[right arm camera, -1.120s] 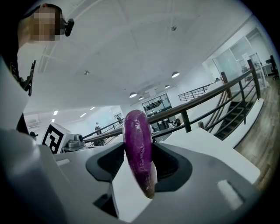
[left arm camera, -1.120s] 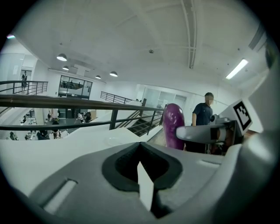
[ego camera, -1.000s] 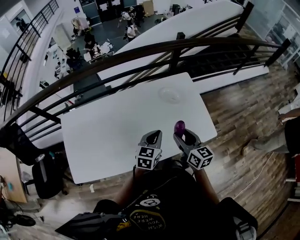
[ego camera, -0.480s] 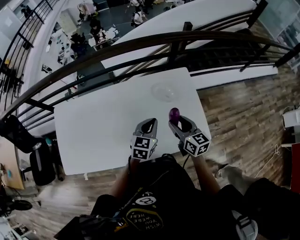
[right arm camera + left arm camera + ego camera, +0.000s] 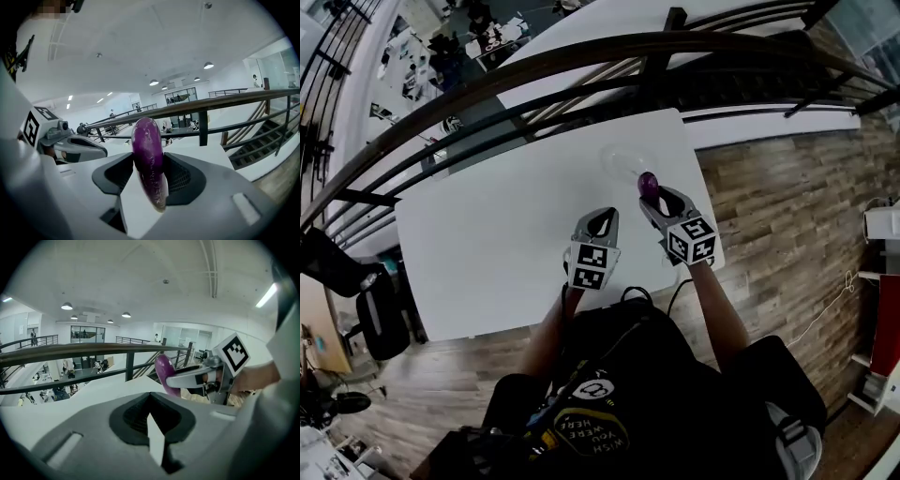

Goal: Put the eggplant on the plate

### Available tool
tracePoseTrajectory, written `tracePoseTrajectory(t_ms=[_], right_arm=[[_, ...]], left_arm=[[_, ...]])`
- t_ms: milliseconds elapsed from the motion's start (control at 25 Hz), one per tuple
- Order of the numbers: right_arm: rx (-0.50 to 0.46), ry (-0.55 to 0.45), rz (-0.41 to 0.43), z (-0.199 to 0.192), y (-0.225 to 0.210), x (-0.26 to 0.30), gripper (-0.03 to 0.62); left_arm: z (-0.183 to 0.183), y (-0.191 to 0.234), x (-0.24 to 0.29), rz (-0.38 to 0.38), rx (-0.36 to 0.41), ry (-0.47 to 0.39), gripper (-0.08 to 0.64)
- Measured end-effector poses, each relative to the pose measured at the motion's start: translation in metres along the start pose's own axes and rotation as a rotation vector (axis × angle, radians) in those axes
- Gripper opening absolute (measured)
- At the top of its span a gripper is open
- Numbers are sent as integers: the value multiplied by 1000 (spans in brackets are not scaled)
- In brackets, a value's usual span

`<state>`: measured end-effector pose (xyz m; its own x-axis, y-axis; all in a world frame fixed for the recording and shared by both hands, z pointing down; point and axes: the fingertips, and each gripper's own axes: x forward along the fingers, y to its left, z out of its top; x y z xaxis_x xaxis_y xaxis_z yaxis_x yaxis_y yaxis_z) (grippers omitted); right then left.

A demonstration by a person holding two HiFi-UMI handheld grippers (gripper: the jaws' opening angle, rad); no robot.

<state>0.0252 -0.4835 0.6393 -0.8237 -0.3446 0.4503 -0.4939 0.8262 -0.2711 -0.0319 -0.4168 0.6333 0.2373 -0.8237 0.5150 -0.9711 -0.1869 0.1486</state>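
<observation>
Head view, table (image 5: 487, 234): white, bare apart from 1 clear plate (image 5: 617, 163) close to the far right corner.
Head view, eggplant (image 5: 649, 183): purple, held off the surface in the right gripper (image 5: 657, 195). Overlaps the plate's near rim in the picture; height above it hard to judge.
Head view, left gripper (image 5: 602, 221): just beside the right one, nearer the middle of the table, carrying nothing.
Left gripper view, claw: tips brought together, only a sliver of white surface showing through the hollow behind them. Empty.
Right gripper view, claw: spread wide, 2 pads pressed on the eggplant's sides about mid-length. Eggplant near upright, slightly tilted, lower end hanging below the pads.
Step in hand: carrying the eggplant to the plate; probably close to done.
Doing it well: go on past the rim to the plate's centre, lower until the bottom end touches, lay it flat, then release. Plate looks light, so likely to slide toward the far edge if nudged. Keep the left claw clear.
</observation>
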Motion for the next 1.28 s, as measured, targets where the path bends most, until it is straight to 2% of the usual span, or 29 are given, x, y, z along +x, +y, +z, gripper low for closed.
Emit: tracePoseTrajectory(t_ms=[280,600,800,920,1040,1160,1280], right_arm=[[-144,149,-19,-15,-40,74,209],[-379,500,-63,-82,-90,162,209],[-452,652,-115,-96,-102,188,204],[-453,677,-154,-97,-103,199,209],[-446,664,-146,-97,-103,195,222],[-418,575,-149,-89,-104,177,236],[-339,478,-175,-82,-96,143,236]], left_arm=[[0,37,21,33,-24,9,5],[-21,62,0,82,-103,30,5],[-34,70,-15,112,-149,44,5],[-41,74,-23,123,-166,53,5],[-45,73,-30,120,-171,63,5],[-45,73,-36,122,-167,66,5],[-46,75,-41,127,-173,65,5]])
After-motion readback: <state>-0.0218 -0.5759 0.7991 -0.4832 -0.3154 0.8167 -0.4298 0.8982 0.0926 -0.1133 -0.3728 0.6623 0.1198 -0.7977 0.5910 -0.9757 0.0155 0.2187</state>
